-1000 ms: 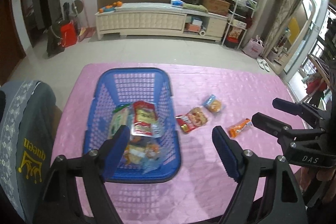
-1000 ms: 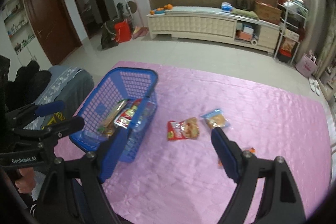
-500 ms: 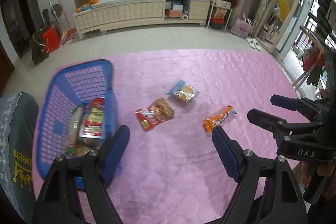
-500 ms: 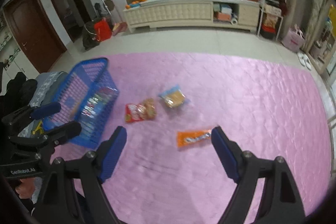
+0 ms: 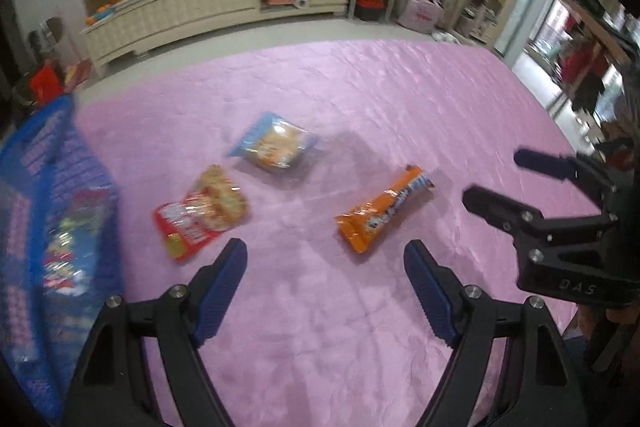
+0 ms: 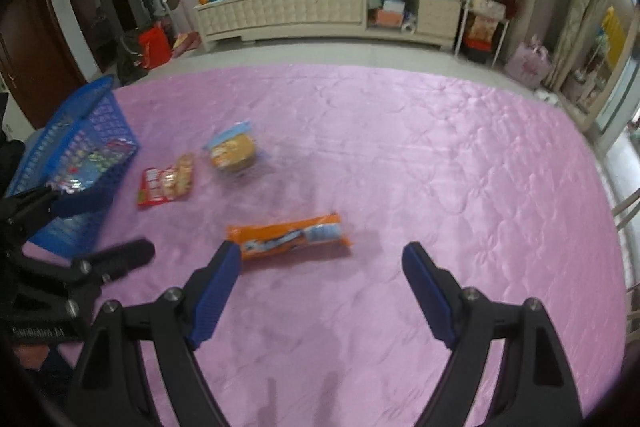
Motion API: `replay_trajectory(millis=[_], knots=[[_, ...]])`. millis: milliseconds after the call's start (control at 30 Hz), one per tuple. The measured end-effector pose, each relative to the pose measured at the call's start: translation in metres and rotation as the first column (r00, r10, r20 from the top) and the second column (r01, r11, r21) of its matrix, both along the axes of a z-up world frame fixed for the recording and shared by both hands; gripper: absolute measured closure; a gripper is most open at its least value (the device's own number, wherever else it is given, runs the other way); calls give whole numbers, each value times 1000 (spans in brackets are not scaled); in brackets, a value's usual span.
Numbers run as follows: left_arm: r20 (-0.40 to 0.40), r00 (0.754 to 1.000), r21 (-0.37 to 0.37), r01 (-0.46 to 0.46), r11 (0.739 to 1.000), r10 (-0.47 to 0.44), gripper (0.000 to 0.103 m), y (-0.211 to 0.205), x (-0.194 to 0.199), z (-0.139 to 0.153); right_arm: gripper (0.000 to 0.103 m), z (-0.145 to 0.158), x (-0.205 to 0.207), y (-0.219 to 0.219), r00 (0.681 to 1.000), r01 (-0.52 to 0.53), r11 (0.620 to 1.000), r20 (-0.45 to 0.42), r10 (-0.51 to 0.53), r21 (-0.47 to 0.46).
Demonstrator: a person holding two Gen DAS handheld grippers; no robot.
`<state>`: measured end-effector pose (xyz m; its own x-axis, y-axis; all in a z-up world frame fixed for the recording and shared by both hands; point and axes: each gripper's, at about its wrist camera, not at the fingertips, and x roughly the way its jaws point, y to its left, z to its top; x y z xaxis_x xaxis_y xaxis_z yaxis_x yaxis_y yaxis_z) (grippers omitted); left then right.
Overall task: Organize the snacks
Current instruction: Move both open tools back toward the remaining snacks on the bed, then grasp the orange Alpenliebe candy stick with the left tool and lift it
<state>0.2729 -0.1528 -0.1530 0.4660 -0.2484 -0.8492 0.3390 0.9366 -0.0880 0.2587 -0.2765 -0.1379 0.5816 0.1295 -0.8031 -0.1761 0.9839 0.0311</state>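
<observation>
Right wrist view: long orange crinkled foil snack packet (image 6: 289, 235) lies flat on the pink quilted cloth (image 6: 440, 163), just ahead of the right gripper (image 6: 322, 259), jaws wide, empty; left gripper (image 5: 325, 259) likewise spread, holding nothing

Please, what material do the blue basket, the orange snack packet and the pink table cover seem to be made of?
Blue basket: most likely rigid moulded plastic, judging by its regular lattice of holes.
Orange snack packet: apparently thin glossy plastic film, printed, with crimped ends.
Pink table cover: looks like quilted satin-like fabric; it shows a soft sheen and stitched puckers, though the fibre cannot be told.
</observation>
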Motion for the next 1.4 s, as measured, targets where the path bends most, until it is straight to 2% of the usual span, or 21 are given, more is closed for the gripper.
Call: replay_trajectory(millis=[100, 200, 300, 467, 567, 633, 667, 733, 767, 800, 833, 900, 967, 1100, 1300, 1400], knots=[[42, 998, 77, 52, 996, -55, 24, -18, 2, -8, 17, -7, -1, -7, 998, 36, 999, 45, -35, -23], [83, 989, 138, 110, 984, -122, 24, -33, 6, -11, 17, -9, -1, -21, 996, 76, 997, 52, -74, -28], [60, 984, 114, 162, 980, -170, 24, -43, 20, -17, 17, -7, -4, -36, 992, 92, 996, 87, -90, -20], [3, 974, 114, 226, 967, -228, 24, -63, 40, -36, 17, -24, 6, -47, 991, 133, 988, 14, -133, -75], [-34, 964, 60, 265, 963, -263, 24, -72, 49, -44, 17, -26, 11, -52, 990, 137, 989, -10, -138, -58], [-56, 959, 55, 281, 958, -278, 25, -80, 54, -51, 17, -29, 15, -54, 991, 131, 989, -17, -132, -76], [-67, 957, 57, 287, 956, -283, 27, -83, 57, -54, 17, -32, 17, -55, 990, 135, 987, -24, -137, -90], [-95, 949, 50, 305, 951, -300, 40, -90, 60, -59, 17, -34, 19, -58, 989, 142, 986, -38, -146, -88], [-106, 944, 39, 318, 947, -312, 43, -92, 60, -60, 17, -35, 21, -61, 987, 148, 986, -45, -152, -78], [-112, 941, 30, 324, 946, -319, 52, -94, 59, -61, 17, -36, 22, -64, 986, 153, 986, -55, -157, -64], [-117, 941, 27, 323, 946, -318, 61, -95, 59, -61, 17, -36, 22, -66, 985, 157, 986, -60, -160, -53], [-121, 945, 33, 310, 950, -304, 71, -95, 59, -64, 17, -35, 24, -68, 983, 166, 986, -74, -168, -35], [-105, 947, 28, 308, 951, -303, 73, -95, 55, -64, 17, -35, 23, -70, 984, 159, 987, -82, -159, -8], [-94, 955, -9, 282, 959, -282, 87, -87, 47, -62, 17, -35, 23, -70, 984, 157, 988, -88, -156, 1], [-39, 980, -44, 193, 980, -195, 89, -56, 41, -50, 17, -40, 29, -58, 985, 138, 990, -110, -134, 29], [23, 995, -12, 97, 995, -96, 89, -34, 36, -37, 17, -40, 32, -44, 991, 94, 994, -96, -88, 63]])
